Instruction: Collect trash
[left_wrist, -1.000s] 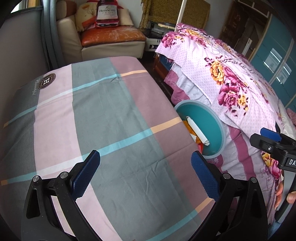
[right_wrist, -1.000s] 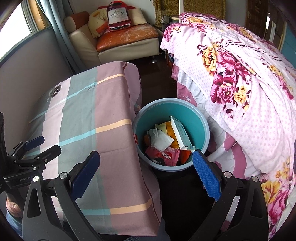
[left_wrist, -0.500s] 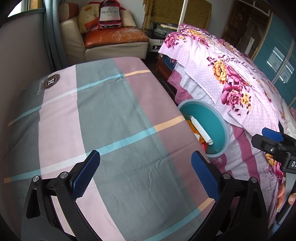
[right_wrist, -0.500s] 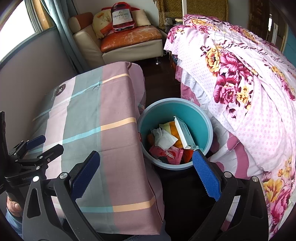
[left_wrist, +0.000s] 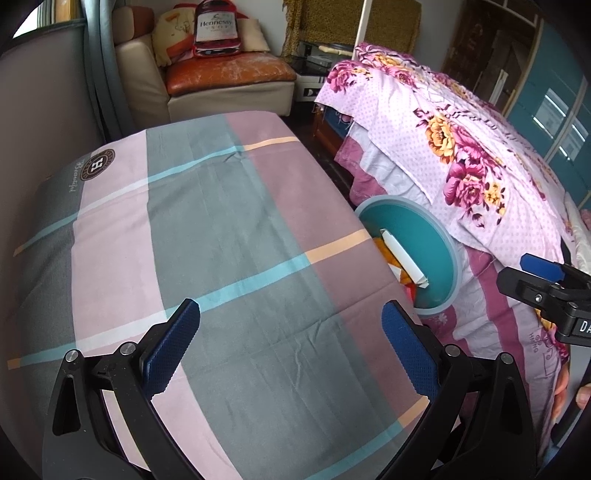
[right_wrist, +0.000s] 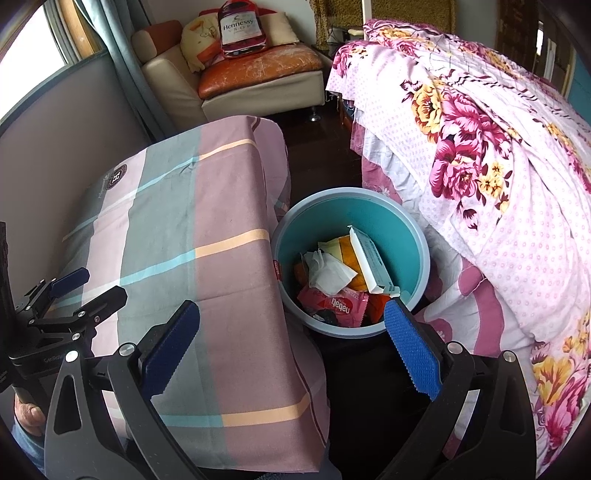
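Trash (right_wrist: 341, 280) in bin (right_wrist: 421, 236) (both hand-held grippers empty, jaws apart).

Both wrist views high, forward-down; shared: checked cloth (left_wrist: 221, 240), bin (right_wrist: 421, 236).

Daylight from a window (right_wrist: 33, 48) at upper left fills a small bedroom. A table draped in a pink, grey and teal plaid cloth (left_wrist: 207, 236) stands against a mauve wall (right_wrist: 66, 122), beside a grey-blue curtain (right_wrist: 125, 55). Across a strip of dark floor (right_wrist: 317, 155), a bed under a pink floral bedspread (right_wrist: 498, 155) takes up the right side. A cream armchair with an orange seat (right_wrist: 258, 66) sits at the back, and teal cabinet doors (left_wrist: 554, 110) line the far right wall.
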